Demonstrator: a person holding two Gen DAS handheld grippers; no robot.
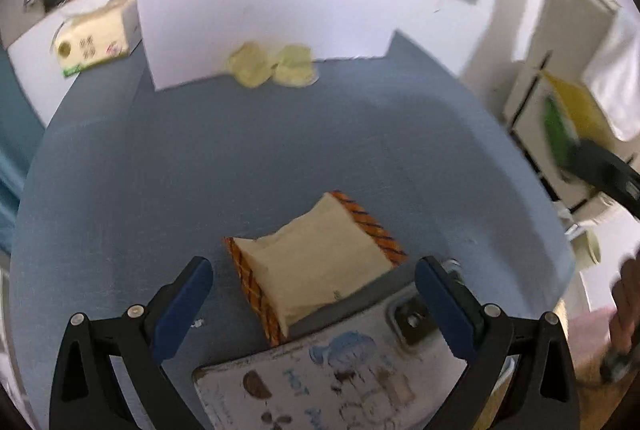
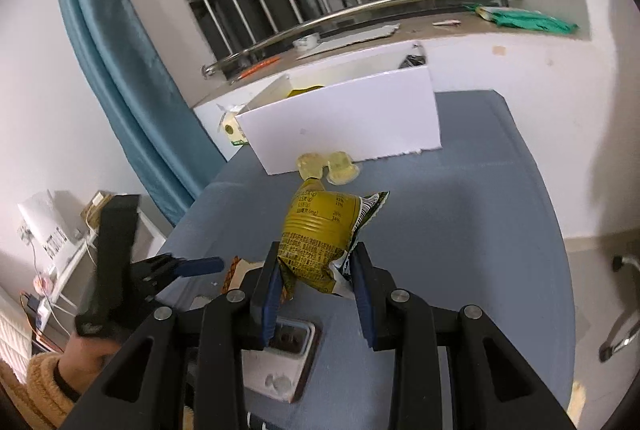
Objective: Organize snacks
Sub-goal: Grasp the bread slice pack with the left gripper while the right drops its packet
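The left gripper (image 1: 314, 306) hangs over a blue table (image 1: 160, 166) with its jaws spread wide, nothing between the pads. Just beyond them lies a cream snack packet (image 1: 316, 262) with orange striped ends, its near edge resting on a phone (image 1: 340, 370) with a decorated case. Far off, two yellow-green wrapped sweets (image 1: 272, 66) lie against a white box (image 1: 260, 18). At the right edge, the right gripper (image 1: 600, 166) carries a yellow and green bag (image 1: 568, 118).

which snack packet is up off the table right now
The yellow-green packet, pinched in the right gripper. The beige orange-edged packet lies flat on the blue table.
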